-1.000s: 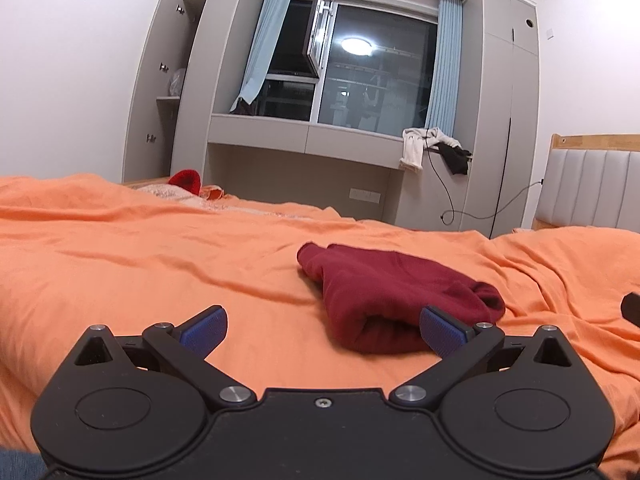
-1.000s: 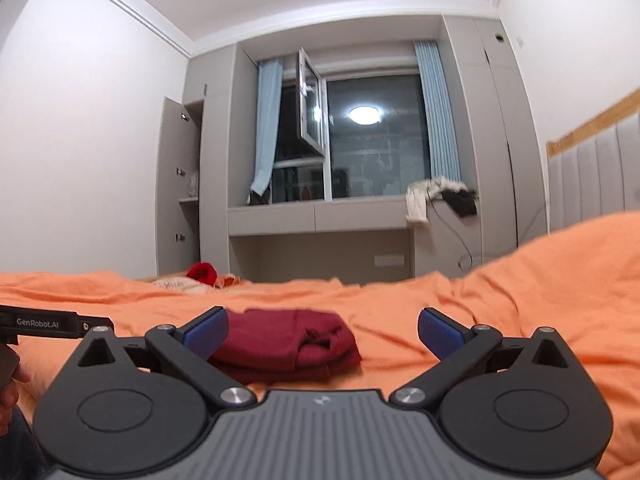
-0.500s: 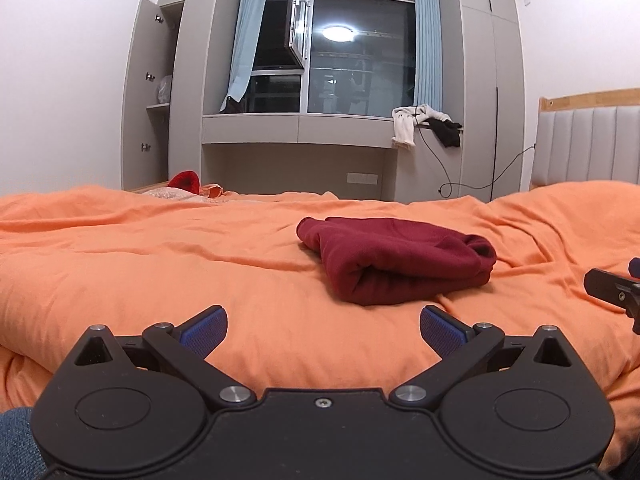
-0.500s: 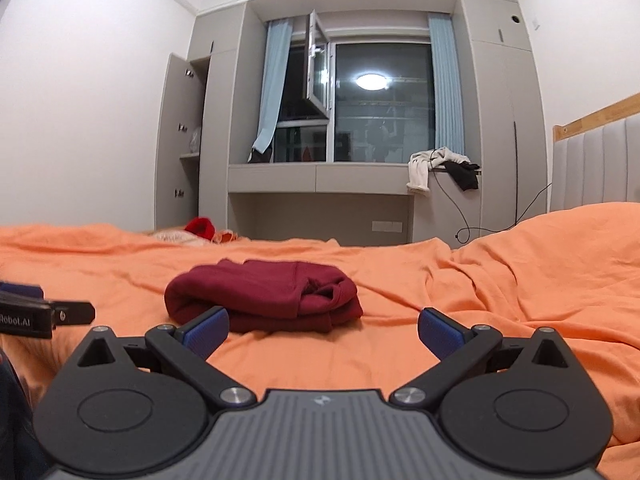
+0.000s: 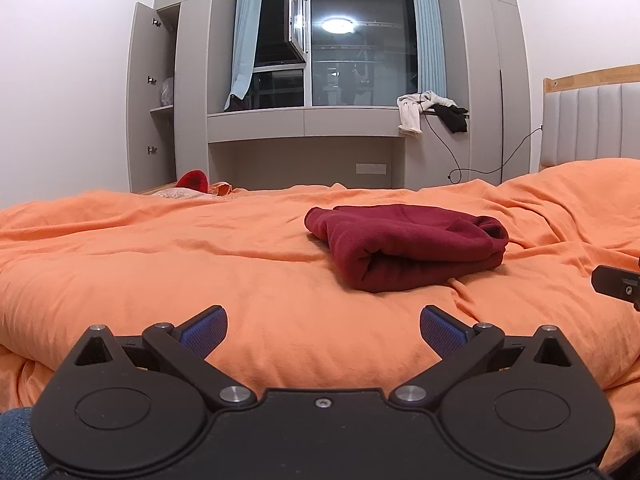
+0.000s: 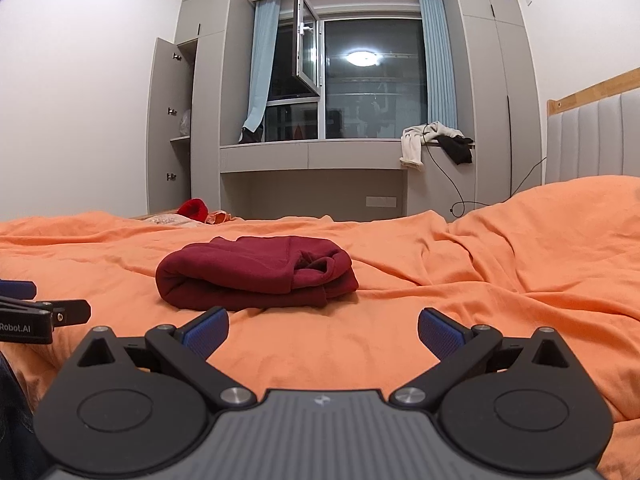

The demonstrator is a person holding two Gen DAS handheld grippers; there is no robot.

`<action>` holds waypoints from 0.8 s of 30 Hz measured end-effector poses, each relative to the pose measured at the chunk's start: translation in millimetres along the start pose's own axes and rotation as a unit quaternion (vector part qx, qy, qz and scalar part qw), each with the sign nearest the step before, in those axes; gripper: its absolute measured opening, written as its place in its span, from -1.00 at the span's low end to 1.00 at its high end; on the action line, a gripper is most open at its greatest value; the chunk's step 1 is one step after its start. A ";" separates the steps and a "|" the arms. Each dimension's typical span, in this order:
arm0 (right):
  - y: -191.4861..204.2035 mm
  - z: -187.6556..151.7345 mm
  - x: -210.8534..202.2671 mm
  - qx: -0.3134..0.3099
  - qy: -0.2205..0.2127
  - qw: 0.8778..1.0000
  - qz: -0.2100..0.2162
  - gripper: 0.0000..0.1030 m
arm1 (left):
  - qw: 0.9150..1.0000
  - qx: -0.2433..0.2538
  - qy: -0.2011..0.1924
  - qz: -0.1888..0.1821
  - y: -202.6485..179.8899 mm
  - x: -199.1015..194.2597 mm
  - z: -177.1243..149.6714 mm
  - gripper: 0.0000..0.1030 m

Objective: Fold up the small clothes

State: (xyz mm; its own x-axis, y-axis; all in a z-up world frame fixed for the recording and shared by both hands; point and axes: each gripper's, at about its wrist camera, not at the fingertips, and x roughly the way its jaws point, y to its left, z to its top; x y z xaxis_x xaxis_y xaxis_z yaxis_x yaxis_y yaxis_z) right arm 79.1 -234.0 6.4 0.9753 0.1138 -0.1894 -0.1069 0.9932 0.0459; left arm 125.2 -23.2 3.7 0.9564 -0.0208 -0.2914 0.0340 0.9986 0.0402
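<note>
A dark red garment (image 5: 404, 246) is lying folded into a thick bundle on the orange duvet (image 5: 160, 264) of the bed, roughly in the middle of the bedding. In the left wrist view its rounded fold is facing the camera and slightly to the right; in the right wrist view the same bundle (image 6: 256, 272) is sitting left of centre, with a bunched cuff or hem showing at its right end.

The left gripper (image 5: 323, 326) is hovering low over the near edge of the duvet, its 2 blue-padded fingers spread wide and grasping nothing, short of the garment. The right gripper (image 6: 323, 326) is likewise released, fingers wide apart and empty, just in front of the bundle without touching it.

Each gripper is showing at the edge of the other's view, on either side of the garment.

Beyond the bed, a grey window ledge (image 5: 304, 120) is carrying a white and a black piece of clothing (image 5: 428, 110) draped over its right end.
</note>
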 end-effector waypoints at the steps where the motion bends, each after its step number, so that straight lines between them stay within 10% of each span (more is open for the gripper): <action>1: -0.1 -0.1 0.2 0.000 0.001 1.000 0.000 0.99 | 1.000 0.000 0.000 0.000 -0.2 0.8 1.0 0.99; 24: -0.5 -0.7 2.9 0.002 0.006 1.000 0.000 0.99 | 1.000 0.001 0.000 0.000 -0.6 0.7 0.9 0.99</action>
State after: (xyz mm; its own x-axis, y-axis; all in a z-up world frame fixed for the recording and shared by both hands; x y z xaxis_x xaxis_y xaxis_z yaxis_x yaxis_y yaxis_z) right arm 81.8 -234.1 5.2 0.9728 0.1143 -0.2013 -0.1062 0.9930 0.0507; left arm 126.1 -23.9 4.3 0.9564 -0.0206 -0.2915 0.0343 0.9985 0.0420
